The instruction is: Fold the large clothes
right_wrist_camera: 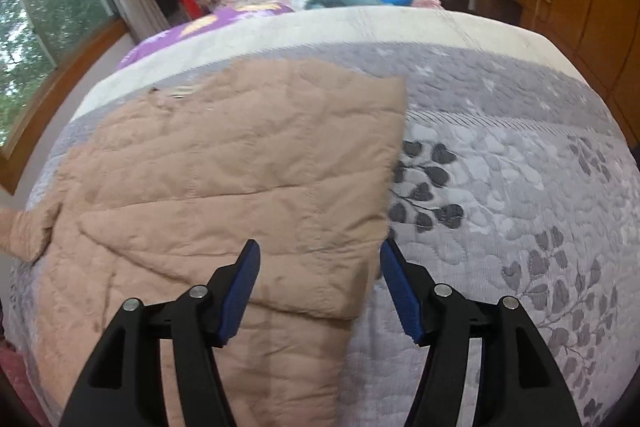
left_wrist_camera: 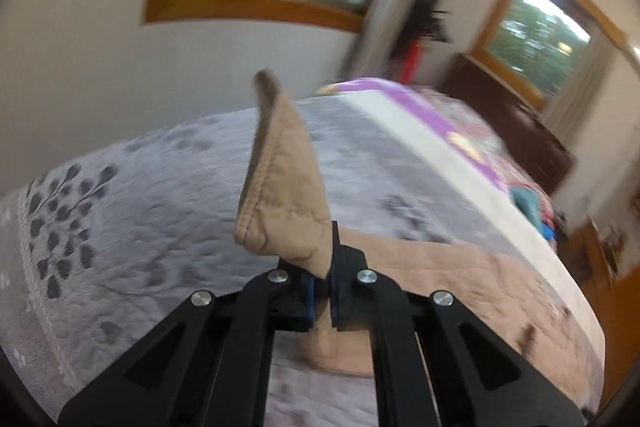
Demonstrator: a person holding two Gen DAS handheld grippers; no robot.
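Grey leaf-print bedspread (right_wrist_camera: 500, 147) (bedroom); left tool (left_wrist_camera: 320, 291) pinching tan garment (left_wrist_camera: 280, 187), right tool (right_wrist_camera: 320, 287) agape.

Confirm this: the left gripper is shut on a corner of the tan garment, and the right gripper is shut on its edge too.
Half wrong. The left gripper is shut on the garment, but the right gripper is open, as the right wrist view shows.
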